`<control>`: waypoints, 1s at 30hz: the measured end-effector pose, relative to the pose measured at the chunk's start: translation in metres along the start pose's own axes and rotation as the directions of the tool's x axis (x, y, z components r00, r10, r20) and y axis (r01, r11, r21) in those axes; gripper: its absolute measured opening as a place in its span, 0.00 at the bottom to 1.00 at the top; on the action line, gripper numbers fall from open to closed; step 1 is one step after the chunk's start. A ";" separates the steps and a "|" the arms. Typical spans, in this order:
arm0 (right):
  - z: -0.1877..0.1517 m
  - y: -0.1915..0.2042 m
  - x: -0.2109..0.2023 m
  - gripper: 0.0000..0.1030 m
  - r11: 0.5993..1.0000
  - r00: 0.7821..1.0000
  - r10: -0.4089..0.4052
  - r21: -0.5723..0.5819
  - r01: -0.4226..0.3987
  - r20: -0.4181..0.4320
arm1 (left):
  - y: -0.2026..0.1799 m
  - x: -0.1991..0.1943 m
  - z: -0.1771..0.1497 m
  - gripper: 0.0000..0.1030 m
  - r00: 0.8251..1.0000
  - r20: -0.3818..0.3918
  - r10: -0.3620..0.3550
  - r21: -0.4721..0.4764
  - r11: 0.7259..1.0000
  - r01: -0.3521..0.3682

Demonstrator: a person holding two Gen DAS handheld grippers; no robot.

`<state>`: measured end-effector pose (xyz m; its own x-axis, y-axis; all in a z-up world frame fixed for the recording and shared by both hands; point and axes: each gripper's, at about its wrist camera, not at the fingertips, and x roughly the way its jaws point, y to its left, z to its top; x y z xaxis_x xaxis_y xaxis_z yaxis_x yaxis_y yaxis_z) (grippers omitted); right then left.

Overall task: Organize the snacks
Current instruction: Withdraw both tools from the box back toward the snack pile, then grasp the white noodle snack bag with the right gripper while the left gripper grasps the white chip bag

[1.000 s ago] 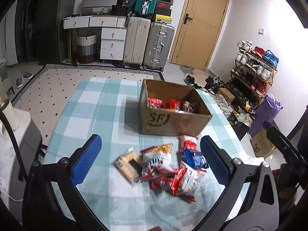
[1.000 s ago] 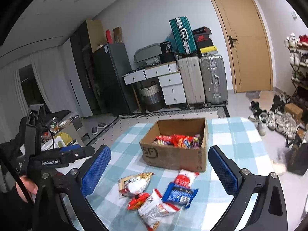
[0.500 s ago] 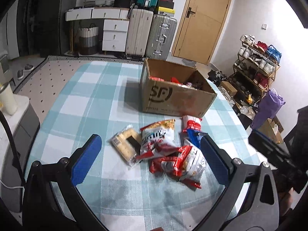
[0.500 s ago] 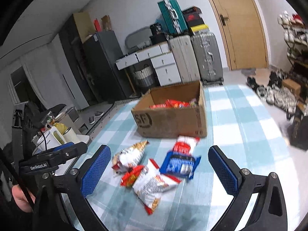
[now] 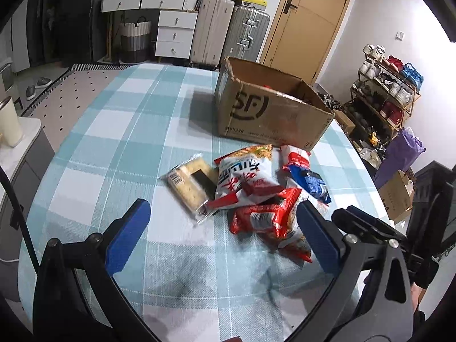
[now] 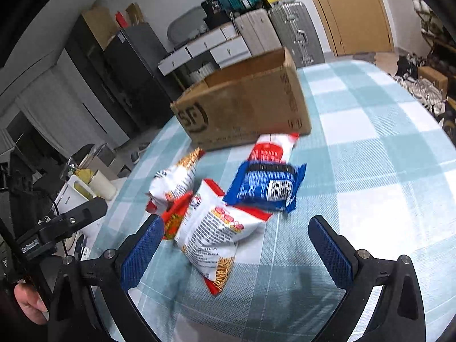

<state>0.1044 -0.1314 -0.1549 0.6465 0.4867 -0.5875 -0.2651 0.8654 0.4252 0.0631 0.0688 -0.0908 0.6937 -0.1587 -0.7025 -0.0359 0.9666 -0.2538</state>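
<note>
From either wrist the cardboard box (image 5: 270, 114) hides its contents behind its walls; the blue packet (image 5: 312, 183) lies half-buried under the red-and-white bag (image 5: 245, 176).

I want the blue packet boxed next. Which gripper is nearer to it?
Right, I'd judge. The blue packet lies just ahead of the right gripper; from the left gripper it sits beyond other snack bags.

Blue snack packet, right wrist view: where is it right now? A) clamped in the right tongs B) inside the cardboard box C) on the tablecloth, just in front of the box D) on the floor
C: the blue snack packet lies on the checked tablecloth just in front of the cardboard box, ahead of the open right tongs.
</note>
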 end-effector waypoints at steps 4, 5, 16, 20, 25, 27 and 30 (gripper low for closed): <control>-0.002 -0.003 0.011 1.00 1.000 1.000 -0.002 0.007 0.002 -0.026 | 0.006 0.002 -0.003 0.99 1.000 -0.007 0.004 -0.010 1.000 -0.004; -0.003 -0.004 0.015 1.00 1.000 1.000 -0.003 0.009 0.003 -0.031 | 0.008 0.004 -0.004 0.99 1.000 -0.010 0.005 -0.011 1.000 -0.005; -0.003 0.002 0.036 0.99 1.000 0.998 0.015 0.005 -0.015 -0.066 | 0.023 0.007 -0.010 0.99 1.000 -0.031 0.006 -0.042 0.999 -0.008; -0.003 0.006 0.042 0.99 1.000 0.998 0.009 -0.002 -0.009 -0.069 | 0.027 0.008 -0.010 0.99 0.999 -0.034 0.012 -0.047 0.999 -0.014; -0.003 0.011 0.049 0.84 1.000 0.997 0.018 -0.005 -0.019 -0.080 | 0.034 0.009 -0.012 0.99 0.999 -0.039 0.017 -0.063 0.998 -0.020; -0.003 0.012 0.051 0.83 1.000 0.996 0.026 -0.003 -0.027 -0.080 | 0.036 0.010 -0.013 0.99 0.999 -0.043 0.019 -0.068 0.997 -0.022; -0.003 0.016 0.054 0.71 0.999 0.995 0.048 -0.007 -0.049 -0.084 | 0.040 0.011 -0.014 0.99 0.999 -0.047 0.024 -0.073 0.997 -0.027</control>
<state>0.1331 -0.0910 -0.1822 0.5705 0.5360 -0.6222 -0.3011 0.8414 0.4488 0.0598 0.1024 -0.1177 0.6582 -0.1449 -0.7388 -0.1073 0.9532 -0.2826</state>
